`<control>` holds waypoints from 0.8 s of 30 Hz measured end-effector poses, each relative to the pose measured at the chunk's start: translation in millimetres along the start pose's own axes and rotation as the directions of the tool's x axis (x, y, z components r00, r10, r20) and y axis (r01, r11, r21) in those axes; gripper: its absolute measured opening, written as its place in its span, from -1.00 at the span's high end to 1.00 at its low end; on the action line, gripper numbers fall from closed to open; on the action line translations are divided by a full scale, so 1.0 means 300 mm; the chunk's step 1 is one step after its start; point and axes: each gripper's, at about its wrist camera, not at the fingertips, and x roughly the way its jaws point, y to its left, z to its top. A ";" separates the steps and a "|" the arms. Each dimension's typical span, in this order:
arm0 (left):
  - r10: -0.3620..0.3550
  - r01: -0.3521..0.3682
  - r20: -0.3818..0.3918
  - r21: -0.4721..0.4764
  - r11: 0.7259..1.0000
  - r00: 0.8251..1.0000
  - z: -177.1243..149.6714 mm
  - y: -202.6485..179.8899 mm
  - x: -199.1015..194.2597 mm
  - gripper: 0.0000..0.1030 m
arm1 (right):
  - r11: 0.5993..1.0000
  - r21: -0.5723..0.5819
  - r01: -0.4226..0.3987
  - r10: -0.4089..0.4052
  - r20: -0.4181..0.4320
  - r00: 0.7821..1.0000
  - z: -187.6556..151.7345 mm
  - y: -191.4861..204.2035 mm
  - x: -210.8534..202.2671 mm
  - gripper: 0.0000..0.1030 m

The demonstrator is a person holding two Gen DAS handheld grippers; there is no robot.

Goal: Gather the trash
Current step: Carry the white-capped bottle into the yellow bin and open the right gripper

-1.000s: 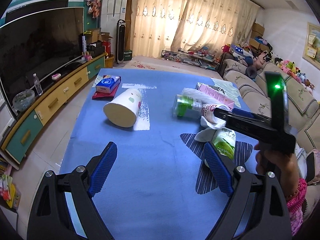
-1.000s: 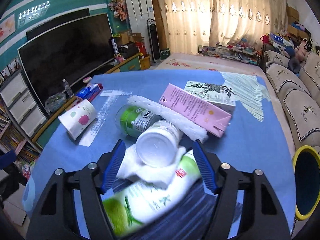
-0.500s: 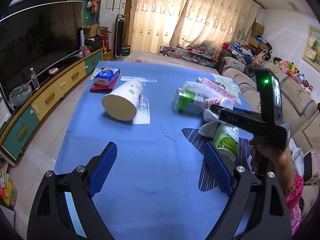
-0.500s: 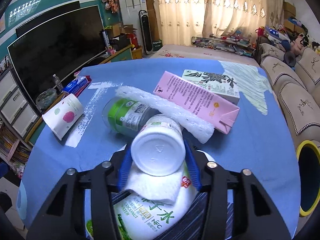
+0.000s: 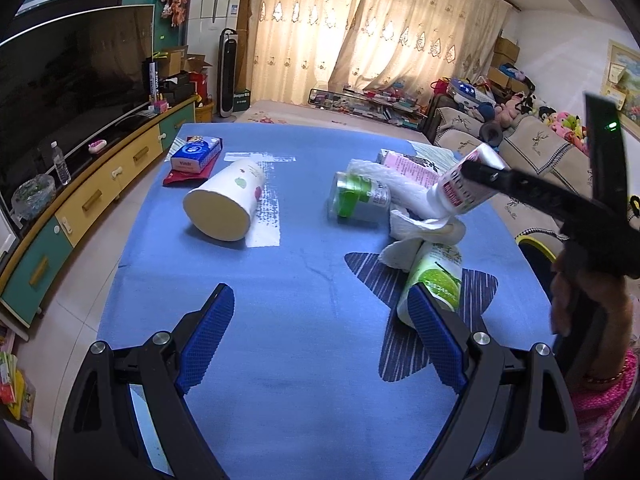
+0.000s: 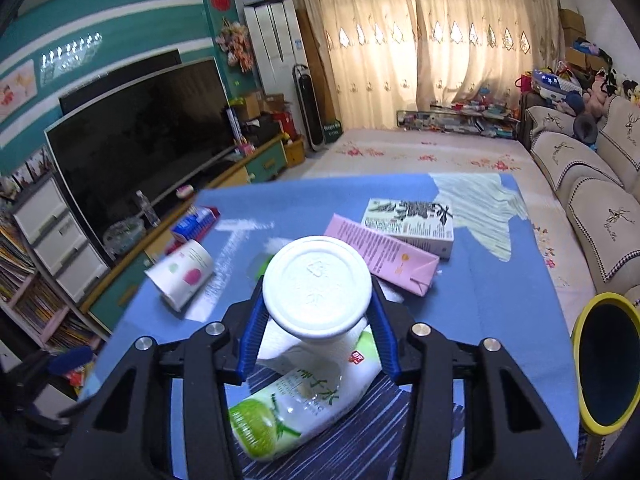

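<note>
Lifted since before, white bottle [image 6: 317, 290] sits clamped between right tongs [image 6: 316, 320].

Premises: a domestic living room. A large curved television [image 5: 68, 76] stands at the left of the frame on a low cabinet [image 5: 92, 200] with yellow and teal drawers. Embroidered cream curtains [image 5: 360, 40] cover the far window, top centre. A sofa [image 6: 592, 184] with patterned covers runs along the right edge, soft toys [image 5: 560, 120] heaped at its far end. A floral rug [image 6: 420, 156] covers the floor.
</note>
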 end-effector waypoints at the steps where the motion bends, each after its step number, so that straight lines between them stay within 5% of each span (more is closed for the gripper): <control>1: -0.002 0.002 0.000 0.003 1.000 1.000 0.001 -0.004 0.001 -0.69 | 1.000 0.005 -0.013 0.013 0.009 1.000 0.005 -0.005 -0.023 0.12; 9: -0.025 0.025 -0.013 0.030 0.999 1.000 0.000 -0.055 0.016 -0.69 | 0.998 0.050 -0.022 0.017 0.087 0.996 0.021 -0.094 -0.183 0.12; 17: -0.075 0.079 -0.057 0.078 0.994 0.996 0.010 -0.152 0.086 -0.69 | 0.967 0.202 0.154 -0.178 0.106 0.978 -0.044 -0.398 -0.309 0.12; 24: -0.118 0.133 -0.136 0.104 0.986 0.984 0.001 -0.241 0.198 -0.70 | 0.868 0.360 0.342 -0.375 0.026 0.927 -0.187 -0.729 -0.380 0.12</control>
